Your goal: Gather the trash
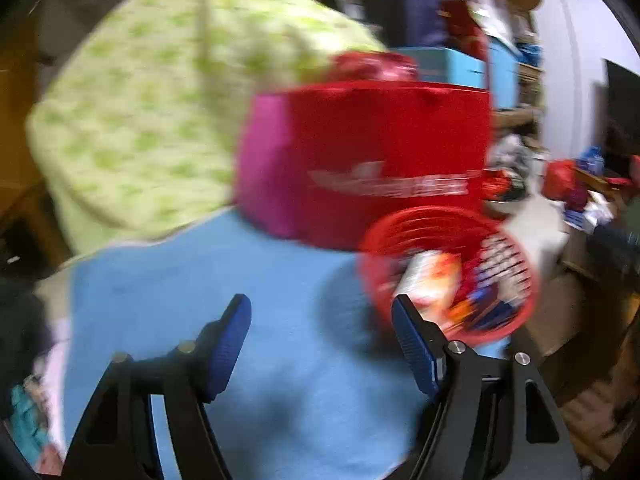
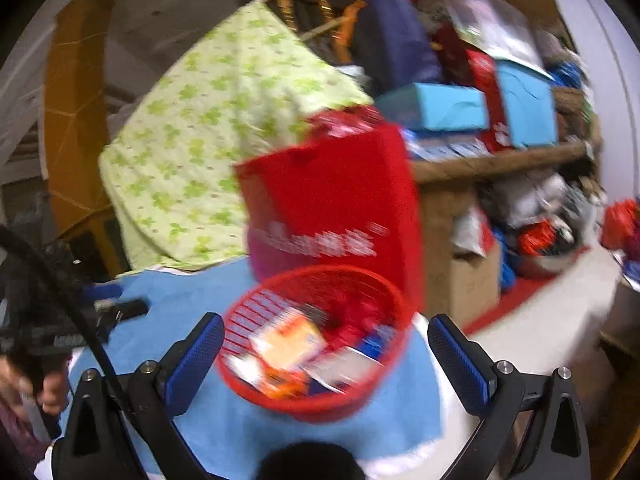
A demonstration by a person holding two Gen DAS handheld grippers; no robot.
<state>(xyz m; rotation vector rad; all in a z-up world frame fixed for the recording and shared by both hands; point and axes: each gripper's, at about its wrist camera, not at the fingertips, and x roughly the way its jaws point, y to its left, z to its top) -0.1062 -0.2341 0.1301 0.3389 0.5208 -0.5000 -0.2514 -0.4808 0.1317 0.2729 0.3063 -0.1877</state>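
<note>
- Now your left gripper [image 1: 320,344] has its fingers spread over the blue cloth [image 1: 280,300], nothing between them.
- Your right gripper [image 2: 326,364] is spread too, gripping nothing.
- Trash sits in the red basket [image 2: 320,276] on the desk, before the red bag [image 2: 332,196].

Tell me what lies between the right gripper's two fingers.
The red mesh basket holding wrappers sits on the blue cloth between the open right gripper fingers, untouched, in the right wrist view.
</note>
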